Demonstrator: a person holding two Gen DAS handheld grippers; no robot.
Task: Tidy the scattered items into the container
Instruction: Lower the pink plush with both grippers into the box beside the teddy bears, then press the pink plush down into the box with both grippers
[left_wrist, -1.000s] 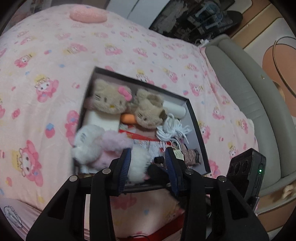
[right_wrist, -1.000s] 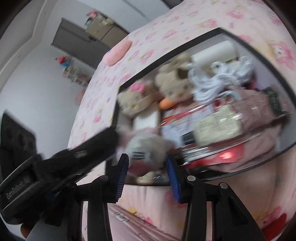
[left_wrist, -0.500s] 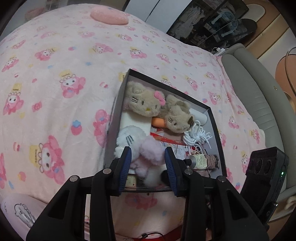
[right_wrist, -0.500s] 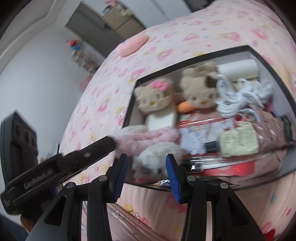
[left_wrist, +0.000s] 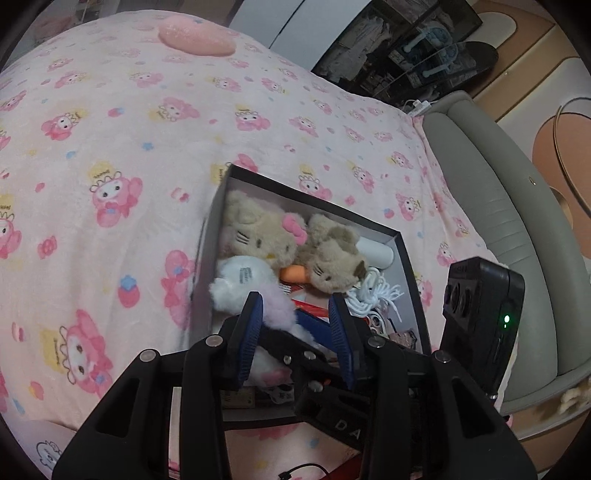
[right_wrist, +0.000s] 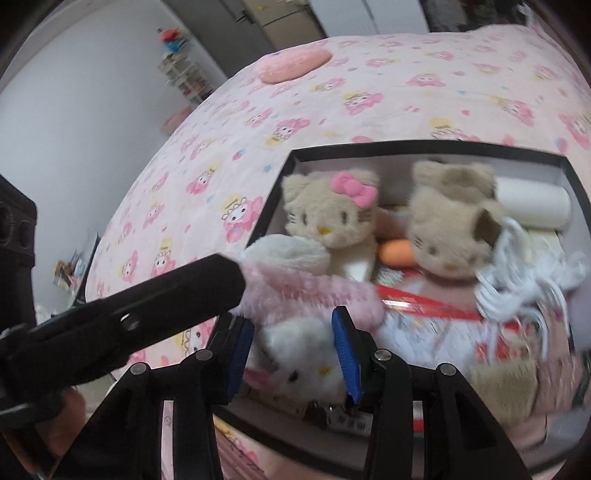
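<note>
A black box (left_wrist: 404, 254) (right_wrist: 280, 173) on the pink bed holds two beige cat plushes (left_wrist: 258, 232) (right_wrist: 328, 210), a white cord (left_wrist: 376, 291) (right_wrist: 517, 280), a white roll (right_wrist: 532, 203) and packets. A white and pink plush (left_wrist: 240, 277) (right_wrist: 295, 365) lies at the box's near left end. My left gripper (left_wrist: 295, 321) is open just above it, with the right gripper's fingers under its jaws. My right gripper (right_wrist: 293, 343) is open with the plush's white head between its pads. The left gripper's finger (right_wrist: 166, 295) touches the plush's pink fur.
The pink patterned blanket (left_wrist: 110, 147) (right_wrist: 369, 92) spreads all round the box. A pink cushion (left_wrist: 195, 37) (right_wrist: 295, 64) lies at the far side. A grey padded bed edge (left_wrist: 498, 206) runs along the right. A tracker unit (left_wrist: 480, 317) sits at right.
Both grippers have drawn back and up from the box. The white and pink plush has settled into the box's near left end.
</note>
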